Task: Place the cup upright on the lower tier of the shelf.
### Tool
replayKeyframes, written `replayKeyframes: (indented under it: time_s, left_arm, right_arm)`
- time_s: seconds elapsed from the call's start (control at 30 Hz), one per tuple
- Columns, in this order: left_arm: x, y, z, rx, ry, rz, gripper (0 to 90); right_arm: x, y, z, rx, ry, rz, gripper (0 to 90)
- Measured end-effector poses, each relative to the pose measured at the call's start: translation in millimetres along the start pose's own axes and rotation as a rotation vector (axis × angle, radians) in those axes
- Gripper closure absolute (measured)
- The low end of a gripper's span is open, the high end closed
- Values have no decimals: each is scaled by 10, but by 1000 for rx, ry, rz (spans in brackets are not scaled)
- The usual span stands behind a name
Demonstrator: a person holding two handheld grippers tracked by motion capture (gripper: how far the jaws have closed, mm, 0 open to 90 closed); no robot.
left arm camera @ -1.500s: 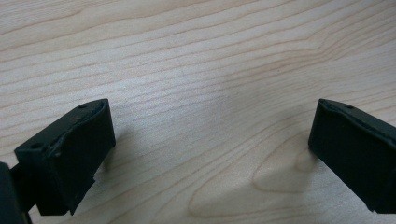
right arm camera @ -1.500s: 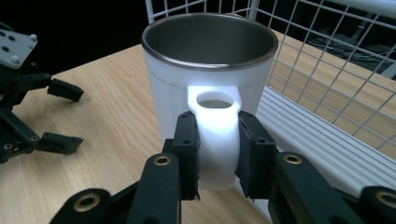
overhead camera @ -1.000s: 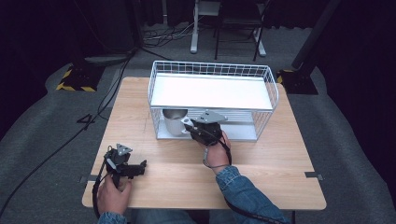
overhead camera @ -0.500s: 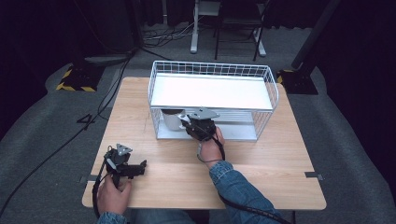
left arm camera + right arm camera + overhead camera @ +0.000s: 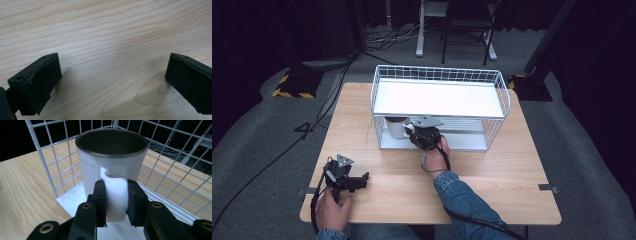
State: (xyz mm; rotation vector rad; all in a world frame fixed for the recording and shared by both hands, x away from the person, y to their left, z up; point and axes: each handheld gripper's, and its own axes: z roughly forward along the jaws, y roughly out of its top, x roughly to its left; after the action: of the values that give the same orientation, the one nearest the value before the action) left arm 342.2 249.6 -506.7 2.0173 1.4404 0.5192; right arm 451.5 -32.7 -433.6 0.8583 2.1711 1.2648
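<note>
A white mug [image 5: 111,162] with a dark inside stands upright on the lower shelf of a white wire rack [image 5: 439,75], at its left end [image 5: 396,127]. My right gripper [image 5: 117,202] is shut on the mug's handle [image 5: 115,195], one pad on each side of it. In the high view that gripper [image 5: 412,131] reaches into the rack's open front. My left gripper [image 5: 364,176] rests low over the table's near left part, its jaws wide apart with only bare wood [image 5: 112,50] between them.
The rack has a white top shelf [image 5: 437,97] and wire walls close behind and to the left of the mug. The wooden table [image 5: 512,170] has free room in front of the rack and at the right. A dark floor with cables surrounds it.
My right hand has moved left and a little deeper under the rack's top shelf, carrying the mug toward the left end. The left hand has stayed put.
</note>
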Motion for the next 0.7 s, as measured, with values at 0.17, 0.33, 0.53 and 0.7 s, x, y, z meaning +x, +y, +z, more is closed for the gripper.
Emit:
replayKeyframes:
  time_s: [0.17,0.33,0.53,0.7]
  left_arm:
    - [-2,-2,-1,0,-1,0,7]
    - [-1,-2,-1,0,-1,0,7]
    - [-1,-2,-1,0,-1,0,7]
    - [-1,1,1,0,-2,0,7]
  right_arm:
    - [-36,-53,40,18,-8,6,715]
    - [-56,-64,54,24,-5,7,714]
    - [-50,-98,76,34,-21,-10,711]
    - [-47,-109,82,41,-32,-15,705]
